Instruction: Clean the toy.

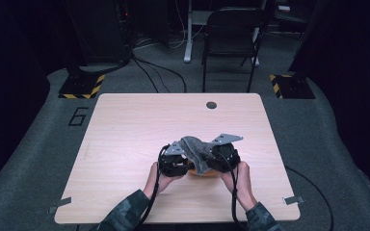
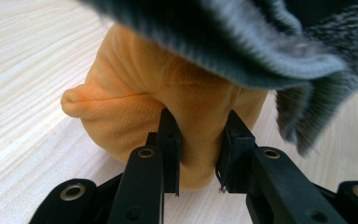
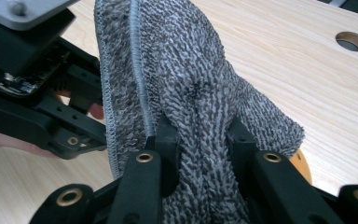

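Note:
An orange plush object [image 2: 168, 107] rests on the wooden table [image 1: 125, 125], and my left gripper [image 2: 199, 154] is shut on a fold of it. A grey speckled cloth [image 3: 191, 93] drapes over the plush and hangs across the top of the left gripper view [image 2: 270, 42]. My right gripper [image 3: 200, 154] is shut on this cloth, its jaws sunk into the pile. In the high view both grippers [image 1: 173, 163] [image 1: 224, 159] meet near the table's front middle, with the cloth [image 1: 197, 151] bunched between them and a sliver of orange [image 1: 200, 172] below.
A round cable hole [image 1: 211, 105] sits at the table's far edge. A folding chair [image 1: 231, 38] stands beyond the table. Metal clips [image 1: 60, 204] [image 1: 293, 199] mark the front corners. Cables trail from both grippers toward the person's sleeves.

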